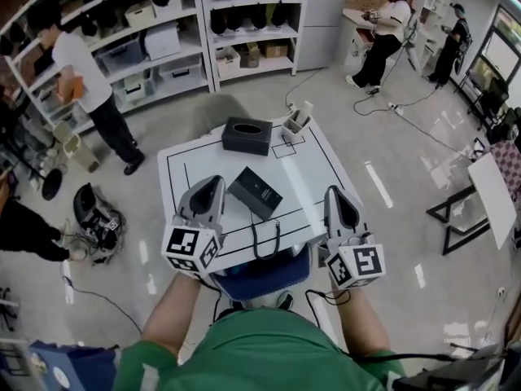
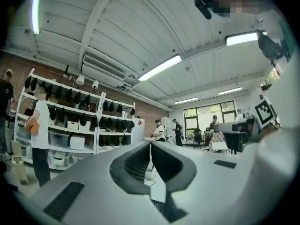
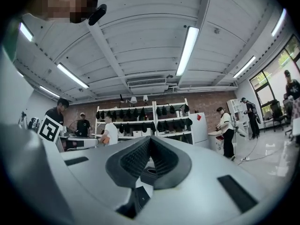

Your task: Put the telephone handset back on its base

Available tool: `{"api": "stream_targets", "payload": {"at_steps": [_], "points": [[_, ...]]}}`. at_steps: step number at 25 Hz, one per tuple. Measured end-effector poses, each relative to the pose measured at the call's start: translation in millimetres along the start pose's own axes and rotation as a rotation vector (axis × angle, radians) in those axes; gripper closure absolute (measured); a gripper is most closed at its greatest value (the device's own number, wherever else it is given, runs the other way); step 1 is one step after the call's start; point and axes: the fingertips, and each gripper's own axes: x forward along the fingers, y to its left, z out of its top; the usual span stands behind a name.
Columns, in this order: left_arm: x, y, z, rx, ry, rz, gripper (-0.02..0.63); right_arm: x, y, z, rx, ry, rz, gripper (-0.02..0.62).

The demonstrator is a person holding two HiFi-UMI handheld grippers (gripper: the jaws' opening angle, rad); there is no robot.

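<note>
A white table (image 1: pixel 313 173) carries a flat black box (image 1: pixel 255 192) near its middle, a black box with an oval top opening (image 1: pixel 247 135) at the back, and a small grey holder (image 1: pixel 295 125) at the back right corner. I cannot make out a telephone handset or base for certain. My left gripper (image 1: pixel 216 182) hovers over the table's front left, just left of the flat box, its jaws shut on nothing (image 2: pixel 150 144). At the front right, my right gripper (image 1: pixel 334 191) is also shut and empty (image 3: pixel 149 138). Both point away from me, tilted upward.
A blue seat (image 1: pixel 260 275) and a black bag handle (image 1: pixel 264 239) sit at the table's front edge. White shelves (image 1: pixel 163 47) line the back wall. A person (image 1: pixel 89 80) stands at the left, others at the back right. A black device (image 1: pixel 96 218) rests on the floor.
</note>
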Motion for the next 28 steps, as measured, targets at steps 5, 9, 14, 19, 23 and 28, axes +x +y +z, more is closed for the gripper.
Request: {"api": "stream_targets", "payload": {"at_steps": [5, 9, 14, 19, 23, 28], "points": [[-6.2, -14.2, 25.3, 0.075, -0.055, -0.006, 0.58, -0.3, 7.0, 10.1, -0.02, -0.02, 0.034, 0.572], [-7.3, -21.7, 29.3, 0.098, -0.071, -0.015, 0.58, -0.5, 7.3, 12.2, -0.025, -0.03, 0.041, 0.572], [-6.7, -21.8, 29.5, 0.097, -0.074, -0.008, 0.58, -1.1, 2.1, 14.4, -0.026, -0.031, 0.034, 0.572], [-4.8, -20.3, 32.8, 0.098, -0.087, 0.003, 0.58, -0.1, 1.9, 16.5, -0.037, -0.036, 0.05, 0.572], [-3.3, -19.4, 33.1, 0.105, -0.084, 0.004, 0.58, 3.5, 5.1, 16.7, -0.037, -0.033, 0.059, 0.572], [0.3, -16.4, 27.2, 0.108, -0.084, 0.003, 0.58, 8.3, 3.1, 11.5, -0.035, -0.035, 0.057, 0.572]]}}
